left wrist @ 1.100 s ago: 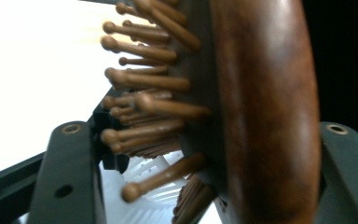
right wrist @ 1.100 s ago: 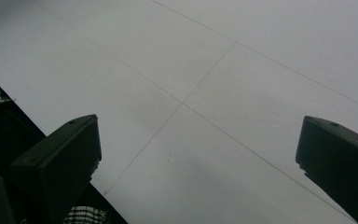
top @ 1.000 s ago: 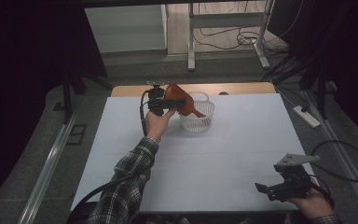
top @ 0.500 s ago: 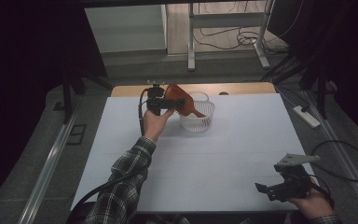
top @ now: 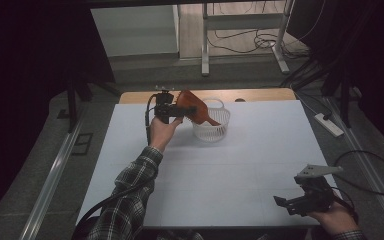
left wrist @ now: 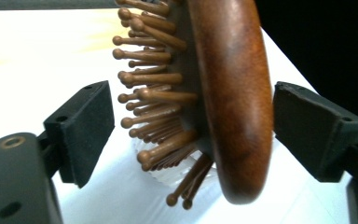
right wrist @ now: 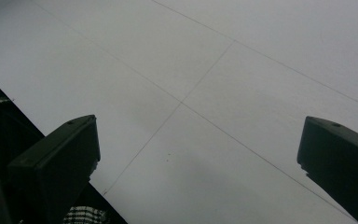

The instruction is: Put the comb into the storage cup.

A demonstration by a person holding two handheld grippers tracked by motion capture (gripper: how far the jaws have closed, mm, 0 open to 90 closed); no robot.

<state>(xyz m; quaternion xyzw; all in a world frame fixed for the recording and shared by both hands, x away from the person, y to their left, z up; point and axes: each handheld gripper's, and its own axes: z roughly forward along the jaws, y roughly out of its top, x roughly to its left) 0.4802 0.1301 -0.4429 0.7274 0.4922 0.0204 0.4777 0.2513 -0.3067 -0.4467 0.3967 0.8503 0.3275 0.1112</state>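
A brown wooden hairbrush leans tilted with its lower end in a white lattice basket at the back of the table. My left gripper is at the brush's upper end, just left of the basket. In the left gripper view the brush stands between the two pads, bristles toward the left pad. The jaws have just been opening, and a small gap shows at the bristle tips. My right gripper rests low at the near right corner, open, with bare table between its fingers.
The white table has a wooden strip along its far edge. A power strip and cables lie on the floor to the right. Metal frame legs stand behind the table.
The left hand and the brush stay at the basket's left rim with hardly any shift. The right gripper has not moved.
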